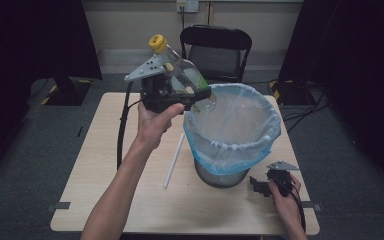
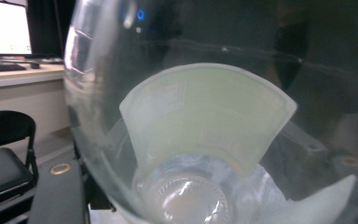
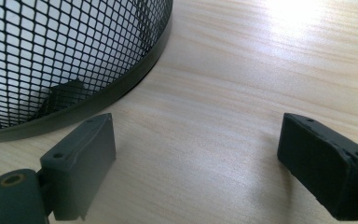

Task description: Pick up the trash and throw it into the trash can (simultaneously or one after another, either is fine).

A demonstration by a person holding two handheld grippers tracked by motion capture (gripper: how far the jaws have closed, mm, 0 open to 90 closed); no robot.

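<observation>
My left gripper [image 1: 200, 95] is shut on a clear plastic bottle [image 1: 180, 67] with a yellow cap [image 1: 157, 43] and a pale green label, held tilted in the air at the left rim of the waste bin [image 1: 230, 132]. In the left gripper view the bottle [image 2: 205, 140] looms right before the lens, base first. The bin is black mesh lined with a blue-edged plastic bag. My right gripper [image 1: 256, 186] rests low on the table at the bin's right foot, jaws open and empty. The right gripper view has its pads [image 3: 81, 158] wide apart over bare wood beside the mesh wall [image 3: 51, 60].
A white straw-like stick [image 1: 174, 159] lies on the light wooden table [image 1: 110, 200] left of the bin. A black folding chair [image 1: 217, 50] stands behind the table's far edge. Dark curtains flank both sides, and cables run on the floor at right.
</observation>
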